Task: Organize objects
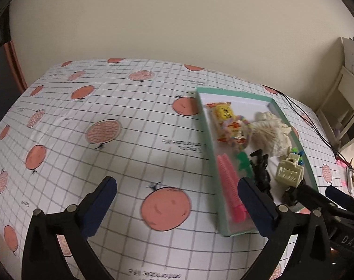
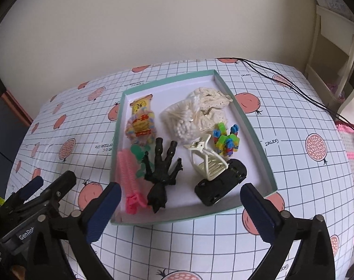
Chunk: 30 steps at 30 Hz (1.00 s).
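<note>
Over the checked tablecloth (image 1: 130, 163) at far left hangs the left gripper (image 1: 177, 184), spread wide with nothing held. Further right sits the tray (image 2: 177, 219), with every small item seen inside its walls and none loose on the cloth. Fits either a finished sort or a full tray waiting to be unpacked; cannot tell which. Along the tray's left wall lies a pink comb (image 2: 127, 172), pressed so close to the wall that a finger would likely catch the rim and shove or tip the whole tray. Beside it, a small green piece (image 2: 138, 150) half tucked under the black toy hand (image 2: 162, 165): easily dragged along or flicked out if the toy hand is lifted. Behind, a snack packet (image 2: 140, 105) under a pastel band, likely to come up together. Mid-tray, a bag of cotton swabs (image 2: 179, 119) against a lace cloth (image 2: 212, 102), soft and slippery, liable to slide from a pinch. Right of that, a cream hair clip (image 2: 209, 161) leaning on the toy car (image 2: 221, 184), with bright blocks (image 2: 226, 140) just behind: would probably roll or topple if nudged. Above the tray's near edge waits the right gripper (image 2: 180, 189), likewise wide apart and empty.
</note>
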Motion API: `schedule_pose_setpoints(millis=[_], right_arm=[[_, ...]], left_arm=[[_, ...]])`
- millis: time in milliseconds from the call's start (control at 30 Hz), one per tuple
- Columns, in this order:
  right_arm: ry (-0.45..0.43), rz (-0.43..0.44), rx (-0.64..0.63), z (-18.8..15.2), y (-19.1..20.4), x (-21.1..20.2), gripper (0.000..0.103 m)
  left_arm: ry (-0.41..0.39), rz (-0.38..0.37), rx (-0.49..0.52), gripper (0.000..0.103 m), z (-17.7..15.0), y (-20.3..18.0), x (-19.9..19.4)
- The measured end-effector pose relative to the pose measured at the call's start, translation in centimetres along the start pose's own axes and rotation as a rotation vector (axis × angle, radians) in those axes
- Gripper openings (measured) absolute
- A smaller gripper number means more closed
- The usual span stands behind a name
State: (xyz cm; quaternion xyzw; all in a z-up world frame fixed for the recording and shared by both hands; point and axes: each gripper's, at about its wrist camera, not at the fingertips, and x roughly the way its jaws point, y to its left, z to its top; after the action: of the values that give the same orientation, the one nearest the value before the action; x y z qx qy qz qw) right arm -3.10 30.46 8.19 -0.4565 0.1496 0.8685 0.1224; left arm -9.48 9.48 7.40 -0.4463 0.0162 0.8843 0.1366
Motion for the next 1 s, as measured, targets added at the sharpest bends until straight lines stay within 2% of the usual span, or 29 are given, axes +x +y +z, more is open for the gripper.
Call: schedule_pose_setpoints(millis=[567,733,1000], right_arm=[[-0.033,-0.029,-0.018,-4.6,0.9,-1.4,0.103],[-0.022,-0.032,-0.026,-6.9,1.4,-0.5,0.103],[-0.012,-0.056,-0.042,-10.5,1.9,0.9,0.103]], left_arm=[[-0.023,0.026,-0.048,0.103,-4.4,4.2,-2.4],[-0.010,0.042,-0.075,0.103,-6.9,5.5,-2.2],[0.044,0.069,-0.062,0.103,-10.1,6.4,-0.4]])
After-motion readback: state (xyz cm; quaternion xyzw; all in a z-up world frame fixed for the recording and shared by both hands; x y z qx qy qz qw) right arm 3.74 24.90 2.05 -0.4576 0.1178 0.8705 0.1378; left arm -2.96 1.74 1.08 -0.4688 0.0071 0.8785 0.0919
